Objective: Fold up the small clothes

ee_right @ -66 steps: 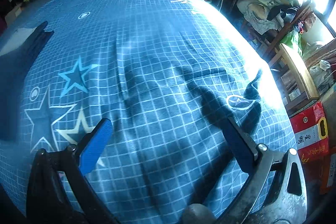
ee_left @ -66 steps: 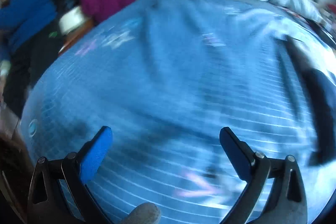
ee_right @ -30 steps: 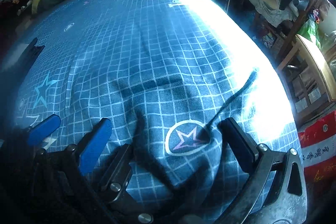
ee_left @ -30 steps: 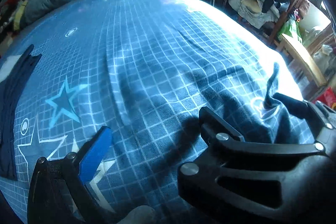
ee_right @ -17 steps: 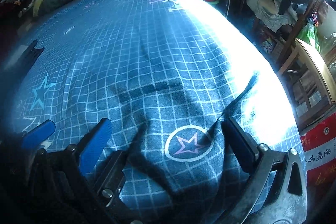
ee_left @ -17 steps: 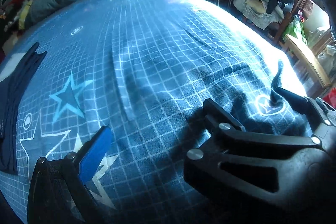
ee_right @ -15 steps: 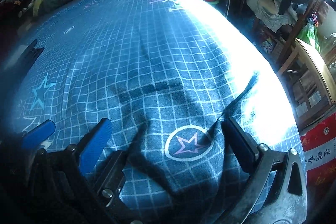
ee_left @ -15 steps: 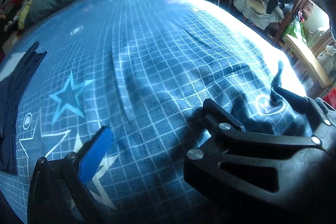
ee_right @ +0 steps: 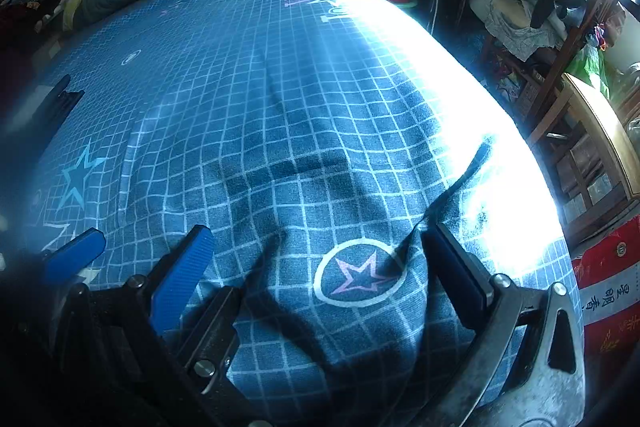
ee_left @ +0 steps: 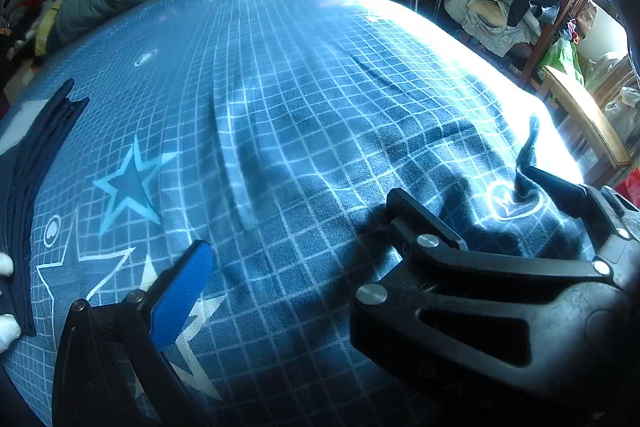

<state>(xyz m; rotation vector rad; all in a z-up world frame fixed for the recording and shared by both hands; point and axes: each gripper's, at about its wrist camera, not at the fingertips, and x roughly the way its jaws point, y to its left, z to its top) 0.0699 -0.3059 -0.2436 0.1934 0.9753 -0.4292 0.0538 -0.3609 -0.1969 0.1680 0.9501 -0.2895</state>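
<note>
Seemingly both claws hover empty, jaws apart: right claw [ee_right: 316, 267] and left claw [ee_left: 280, 267] side by side over the bed [ee_left: 304, 99]. Dark navy garment [ee_left: 36, 163] lies flat at the bed's left edge, probably soft and light; pinch its hem

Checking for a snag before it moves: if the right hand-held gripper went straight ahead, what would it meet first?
Probably the raised fold of bedsheet between the open fingers of the right hand-held gripper, though depth is unclear.

Both grippers hover side by side with jaws spread wide, the right gripper [ee_right: 320, 267] crossing the left gripper [ee_left: 280, 287].
</note>
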